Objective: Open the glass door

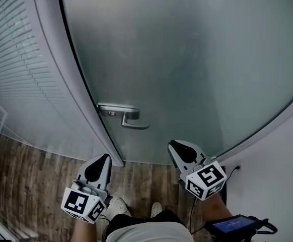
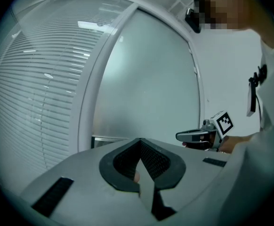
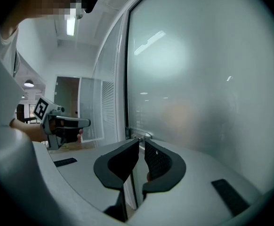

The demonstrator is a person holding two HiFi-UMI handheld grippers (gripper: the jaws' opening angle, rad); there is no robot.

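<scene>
A frosted glass door fills the head view and stands shut, its metal lever handle on a lock plate at the left edge. My left gripper hangs low and left of the handle with its jaws together and nothing in them. My right gripper is below and right of the handle, apart from it, its jaws nearly touching and empty. In the left gripper view that gripper points level at the door, with the right gripper off to the side. In the right gripper view that gripper aims at the handle.
A white door frame separates the door from a glass wall with blinds on the left. A white wall closes in on the right. Wood floor lies underfoot, with the person's shoes and a small device below.
</scene>
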